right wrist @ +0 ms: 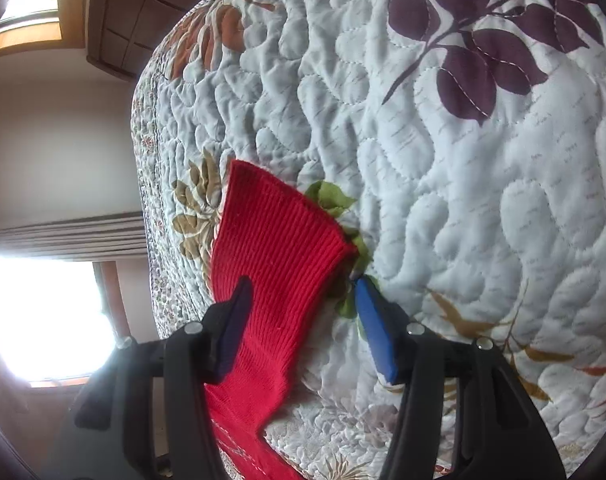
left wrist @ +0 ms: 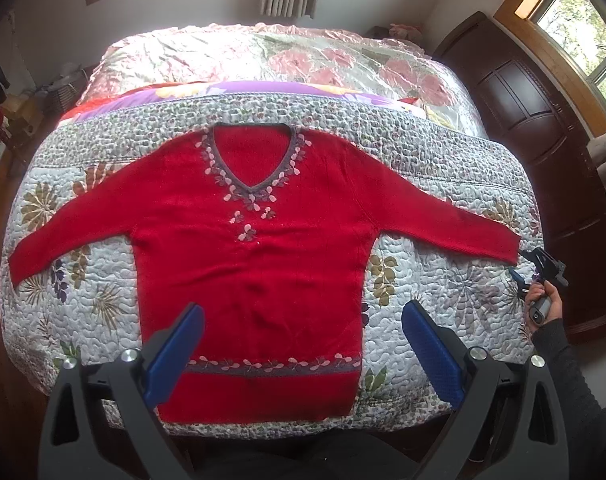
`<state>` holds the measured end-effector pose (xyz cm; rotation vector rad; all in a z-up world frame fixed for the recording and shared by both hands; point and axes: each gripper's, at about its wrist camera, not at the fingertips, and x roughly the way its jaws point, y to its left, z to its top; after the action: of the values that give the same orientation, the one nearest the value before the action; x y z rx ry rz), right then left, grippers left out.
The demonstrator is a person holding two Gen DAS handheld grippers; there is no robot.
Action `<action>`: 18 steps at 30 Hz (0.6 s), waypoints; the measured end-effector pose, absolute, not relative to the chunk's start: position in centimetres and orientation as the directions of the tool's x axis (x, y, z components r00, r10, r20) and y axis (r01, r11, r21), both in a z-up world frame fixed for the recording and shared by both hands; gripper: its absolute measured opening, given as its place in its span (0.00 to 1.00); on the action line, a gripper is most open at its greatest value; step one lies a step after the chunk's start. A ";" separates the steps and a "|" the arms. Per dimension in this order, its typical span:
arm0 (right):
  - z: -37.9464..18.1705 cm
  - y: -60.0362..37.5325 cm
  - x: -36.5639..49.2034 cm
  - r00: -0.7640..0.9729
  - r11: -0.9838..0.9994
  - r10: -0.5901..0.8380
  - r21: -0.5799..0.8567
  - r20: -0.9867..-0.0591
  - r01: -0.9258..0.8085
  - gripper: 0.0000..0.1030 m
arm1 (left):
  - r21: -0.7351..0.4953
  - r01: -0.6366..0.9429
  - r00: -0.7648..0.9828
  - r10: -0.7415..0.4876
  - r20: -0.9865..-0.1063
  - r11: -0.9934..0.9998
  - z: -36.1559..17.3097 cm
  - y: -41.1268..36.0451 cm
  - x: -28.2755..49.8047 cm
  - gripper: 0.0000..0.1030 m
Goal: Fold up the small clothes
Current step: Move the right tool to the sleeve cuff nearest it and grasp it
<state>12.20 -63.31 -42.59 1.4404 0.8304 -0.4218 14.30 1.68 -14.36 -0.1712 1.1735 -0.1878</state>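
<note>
A red sweater (left wrist: 255, 264) lies flat on the bed's quilt (left wrist: 423, 280). The left gripper (left wrist: 303, 352) hovers at 6 o'clock, jaws wide; the right gripper's (right wrist: 303, 312) wide jaws straddle the sleeve cuff (right wrist: 279, 224) at 3 o'clock.

A red sweater (left wrist: 255, 264) is seen spread flat, front up, on a quilted floral bedspread (left wrist: 443, 288) covering the bed, its sleeves stretched out to either side and its V-neck pointing away from the camera. The left tool (left wrist: 303, 352) is held above the sweater's hem with its blue pads (left wrist: 175, 356) set wide apart. At the far right, the right tool (left wrist: 537, 268) is gripped by a hand (left wrist: 543, 300) in a dark sleeve, just beside the sleeve cuff (left wrist: 507, 246).
</note>
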 end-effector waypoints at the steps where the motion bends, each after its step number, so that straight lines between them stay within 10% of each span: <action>1: -42.8 -63.6 12.4 0.664 0.131 0.221 0.697 -0.714 0.705 0.53 | -0.230 0.056 0.373 -0.234 -0.898 0.972 -14.5 1.4 14.2 0.96; 9: -42.5 -64.1 14.1 0.661 0.173 0.218 0.695 -0.718 0.698 0.36 | -0.231 0.041 0.371 -0.230 -0.900 0.972 -14.8 -0.3 13.6 0.96; 11: -42.7 -64.2 14.3 0.662 0.178 0.231 0.700 -0.713 0.691 0.07 | -0.229 0.038 0.372 -0.226 -0.900 0.973 -14.8 -0.3 13.3 0.96; 18: -39.8 -63.9 14.5 0.676 0.251 0.218 0.710 -0.704 0.658 0.06 | -0.249 0.023 0.389 -0.238 -0.890 0.968 -14.6 1.1 13.0 0.96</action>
<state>14.53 -63.87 -39.77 1.3175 0.8256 -0.3509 13.01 1.10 -14.59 -0.2089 1.1616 -0.1678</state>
